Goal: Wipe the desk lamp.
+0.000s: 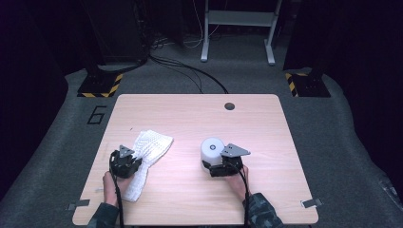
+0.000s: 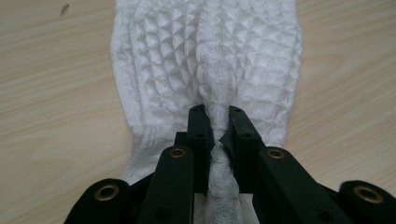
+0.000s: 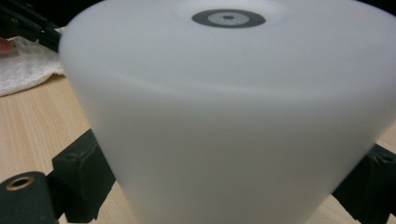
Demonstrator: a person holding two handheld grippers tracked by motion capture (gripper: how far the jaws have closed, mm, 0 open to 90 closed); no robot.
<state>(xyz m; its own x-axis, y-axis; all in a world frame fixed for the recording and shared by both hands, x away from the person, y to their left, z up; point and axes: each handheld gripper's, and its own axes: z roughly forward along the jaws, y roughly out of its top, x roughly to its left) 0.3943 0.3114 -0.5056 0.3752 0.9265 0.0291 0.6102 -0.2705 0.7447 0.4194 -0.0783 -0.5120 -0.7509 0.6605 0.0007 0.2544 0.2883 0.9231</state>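
A white waffle-textured cloth [image 1: 154, 145] [image 2: 205, 56] lies spread on the left half of the wooden table [image 1: 199, 114]. My left gripper [image 1: 136, 159] [image 2: 218, 114] is shut on a bunched ridge of it near the cloth's middle, and the fabric is squeezed into a thin fold between the jaws. A white cylinder [image 1: 212, 148] [image 3: 224, 116] with a dark ring on its top stands upright right of centre. My right gripper [image 1: 212, 164] [image 3: 224, 182] holds it low down, one jaw against each side. In the right gripper view, the cloth [image 3: 28, 65] lies at the far left.
A small dark hole [image 1: 229, 106] sits near the table's far edge. Bare wood lies between the cloth and the cylinder and across the table's right side. Beyond the table are grey floor, cables and a metal stand's legs [image 1: 237, 28].
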